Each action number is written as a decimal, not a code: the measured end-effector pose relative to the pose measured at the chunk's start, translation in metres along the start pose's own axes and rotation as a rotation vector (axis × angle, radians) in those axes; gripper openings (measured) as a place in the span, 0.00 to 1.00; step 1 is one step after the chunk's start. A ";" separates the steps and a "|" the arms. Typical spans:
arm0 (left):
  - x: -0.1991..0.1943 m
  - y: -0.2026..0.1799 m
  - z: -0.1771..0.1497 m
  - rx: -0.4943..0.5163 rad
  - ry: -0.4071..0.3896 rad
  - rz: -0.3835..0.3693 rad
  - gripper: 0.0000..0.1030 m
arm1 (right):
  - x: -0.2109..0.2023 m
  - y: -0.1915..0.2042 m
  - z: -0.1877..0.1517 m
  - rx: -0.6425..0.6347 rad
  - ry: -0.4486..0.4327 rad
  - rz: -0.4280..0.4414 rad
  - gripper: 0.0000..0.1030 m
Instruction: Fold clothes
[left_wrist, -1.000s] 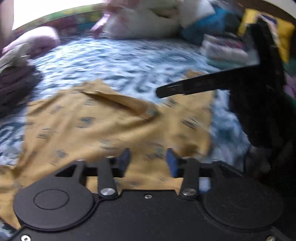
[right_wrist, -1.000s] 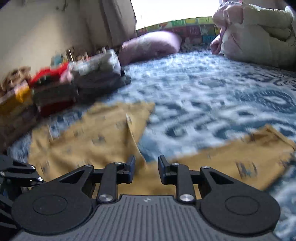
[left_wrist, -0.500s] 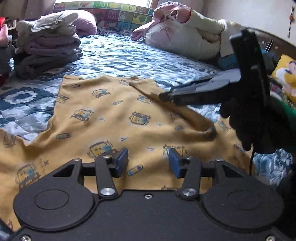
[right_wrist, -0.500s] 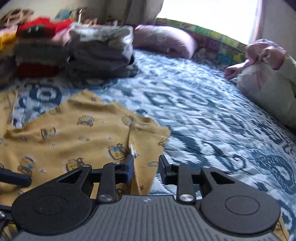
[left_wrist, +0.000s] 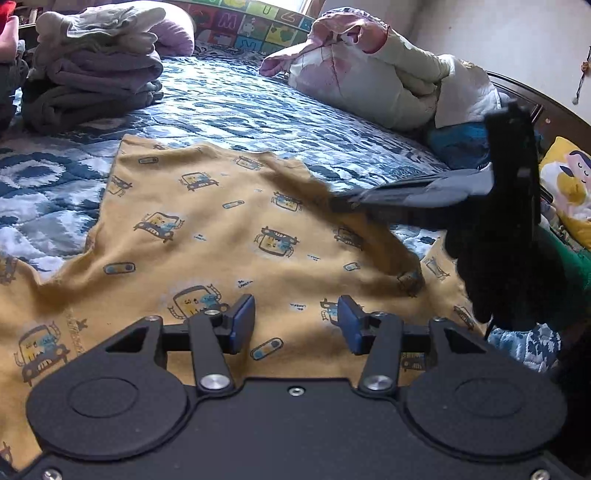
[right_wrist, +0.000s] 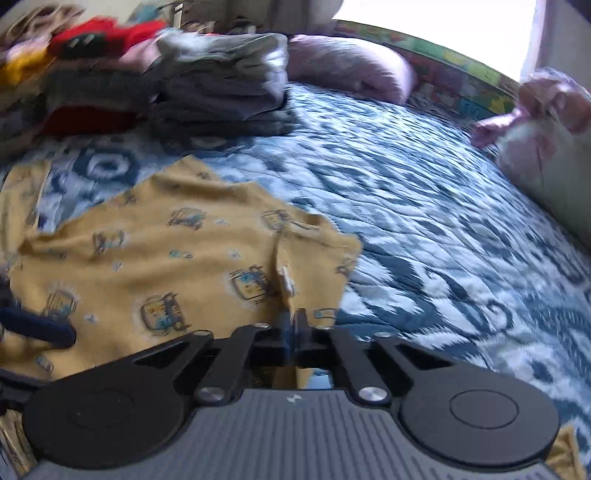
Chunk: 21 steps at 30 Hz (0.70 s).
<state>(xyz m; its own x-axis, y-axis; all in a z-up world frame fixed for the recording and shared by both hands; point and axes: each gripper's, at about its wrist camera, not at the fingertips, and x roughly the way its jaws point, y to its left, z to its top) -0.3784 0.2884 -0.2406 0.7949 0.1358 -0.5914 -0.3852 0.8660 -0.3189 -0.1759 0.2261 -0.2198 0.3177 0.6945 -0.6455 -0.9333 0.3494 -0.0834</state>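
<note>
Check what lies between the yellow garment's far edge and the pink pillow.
Only bare blue-and-white quilt lies between the yellow garment and the pink pillow, clearest in the right wrist view.

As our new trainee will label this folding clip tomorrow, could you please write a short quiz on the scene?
1. True or false: the left gripper is shut on the yellow garment.
2. Which gripper pinches the garment? A: the left one. B: the right gripper. C: neither.
3. What does the garment lie on?

Key:
1. False. Its jaws stand open above the cloth.
2. B. Its jaws have just been closing, with a fold of the garment between them.
3. The blue-and-white quilt.
</note>
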 end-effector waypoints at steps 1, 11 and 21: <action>0.000 0.000 0.000 -0.001 0.000 0.000 0.47 | -0.002 -0.007 0.000 0.040 -0.008 -0.005 0.03; 0.001 -0.002 -0.001 -0.002 -0.005 0.004 0.47 | -0.039 -0.111 -0.051 0.470 -0.048 -0.087 0.16; -0.005 -0.004 0.012 0.009 -0.016 0.042 0.47 | -0.067 -0.056 -0.053 0.302 -0.163 0.218 0.19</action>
<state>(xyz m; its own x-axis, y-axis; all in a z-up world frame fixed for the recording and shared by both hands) -0.3751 0.2901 -0.2281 0.7855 0.1796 -0.5922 -0.4140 0.8638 -0.2871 -0.1535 0.1265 -0.2126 0.1630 0.8548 -0.4926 -0.8983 0.3351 0.2843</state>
